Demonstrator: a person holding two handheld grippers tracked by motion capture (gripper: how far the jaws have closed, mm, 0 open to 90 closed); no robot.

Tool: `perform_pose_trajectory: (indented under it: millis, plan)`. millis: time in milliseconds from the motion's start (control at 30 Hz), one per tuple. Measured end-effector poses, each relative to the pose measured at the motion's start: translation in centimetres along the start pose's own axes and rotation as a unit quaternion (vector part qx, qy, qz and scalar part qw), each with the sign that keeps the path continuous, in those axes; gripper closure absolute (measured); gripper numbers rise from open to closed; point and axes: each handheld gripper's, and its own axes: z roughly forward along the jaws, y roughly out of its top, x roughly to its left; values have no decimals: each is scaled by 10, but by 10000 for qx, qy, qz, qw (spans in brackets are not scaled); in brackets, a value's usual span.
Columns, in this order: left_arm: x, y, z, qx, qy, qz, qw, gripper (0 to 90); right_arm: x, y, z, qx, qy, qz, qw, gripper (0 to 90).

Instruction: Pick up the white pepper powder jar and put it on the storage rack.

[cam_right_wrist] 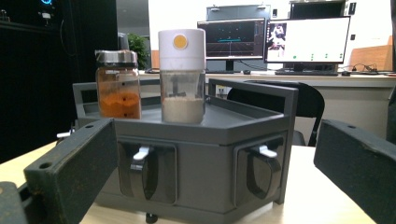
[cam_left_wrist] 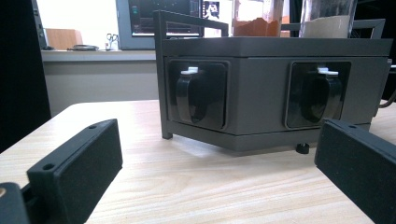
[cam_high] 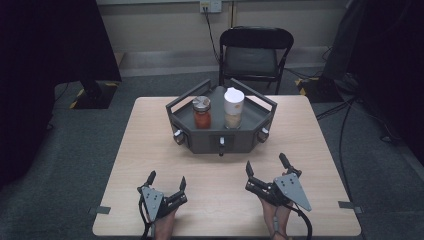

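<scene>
A dark grey six-sided stand (cam_high: pixel 200 141) (cam_left_wrist: pixel 261 98) (cam_right_wrist: pixel 224 133) sits at the far middle of the wooden table (cam_high: pixel 150 130), with round knobs (cam_left_wrist: pixel 196 93) set in its front faces. On its top stand a glass jar of orange powder (cam_high: pixel 201 112) (cam_right_wrist: pixel 117 86) with a metal lid and a taller jar of pale powder (cam_high: pixel 233 108) (cam_right_wrist: pixel 182 74) with a white cap. My left gripper (cam_high: pixel 166 180) (cam_left_wrist: pixel 215 177) rests near the front edge, open and empty. My right gripper (cam_high: pixel 265 164) (cam_right_wrist: pixel 219 182) is open too, nothing between its jaws, a short way before the stand.
A black folding chair (cam_high: pixel 255 55) stands behind the table. Cables (cam_high: pixel 345 125) run over the grey carpet at right. Monitors (cam_right_wrist: pixel 303 37) sit on a desk far behind. Bare tabletop lies between the grippers and the stand.
</scene>
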Motion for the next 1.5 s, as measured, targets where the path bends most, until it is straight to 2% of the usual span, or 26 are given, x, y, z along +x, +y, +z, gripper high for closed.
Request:
perform_pose_trajectory:
  millis: [200, 633, 1133, 1333, 1500]
  plan:
    - [0, 0, 0, 0, 1, 1, 10000, 2, 2, -9, -5, 81, -85, -52, 9999, 0]
    - [0, 0, 0, 2, 0, 4, 10000, 2, -3, -28, -18, 134, -282, -10, 9995, 0]
    - [0, 0, 0, 1, 6, 4, 10000, 2, 6, -48, -19, 292, -416, -224, 9985, 0]
    - [-1, 0, 0, -2, 17, 7, 10000, 2, 8, -55, -20, 345, -452, -252, 9981, 0]
    - [-1, 0, 0, -3, 24, 2, 10000, 2, 8, -59, -18, 425, -489, -164, 9978, 0]
